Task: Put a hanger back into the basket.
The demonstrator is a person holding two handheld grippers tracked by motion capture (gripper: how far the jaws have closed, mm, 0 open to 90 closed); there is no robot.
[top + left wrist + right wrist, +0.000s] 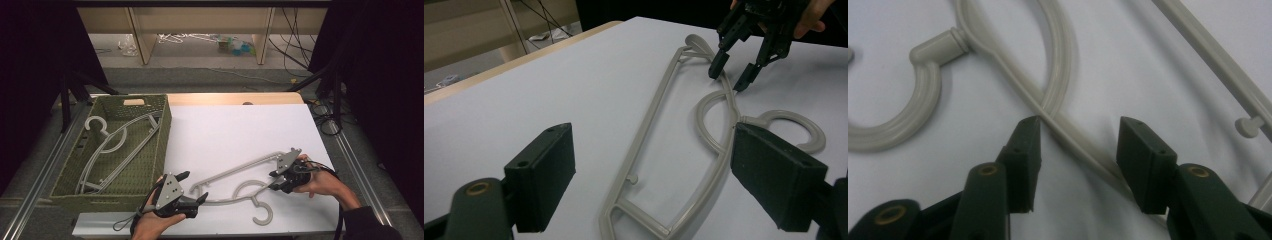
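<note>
Right gripper jaws: the black two-jaw right gripper (278, 181) stands spread apart in the right gripper view (1079, 150), one jaw on each side of the hanger's sloping arm, the rod passing between them; whether either pad touches the rod I cannot tell.
Left gripper jaws: the black two-jaw left gripper (196, 187), with a grey three-cornered plate on top, gapes wide (651, 175) at the hanger's near end, grasping nothing.
Hanger position: the pale grey plastic clothes hanger (235, 182) lies flat on the white table sheet (240, 130), lower centre of the high view, between the two grippers.
Hanger shape: thin moulded rods; a straight bar running up to the right, a curved shoulder loop, and an open round hook (262, 214) toward the bottom edge; a small peg (1249, 125) juts off the bar at the right of the right gripper view.
Hanger surface: smooth, matte, ridged collar where the hook joins the body.
Jaw pads: flat, dark, rubbery blocks with squared edges.
Basket: an olive-green woven rectangular basket (162, 135) at the left of the high view, just beside the white sheet, with a second grey plastic hanger (117, 145) lying inside.
Hands: a hand (327, 184) grips the right gripper at the lower right.
</note>
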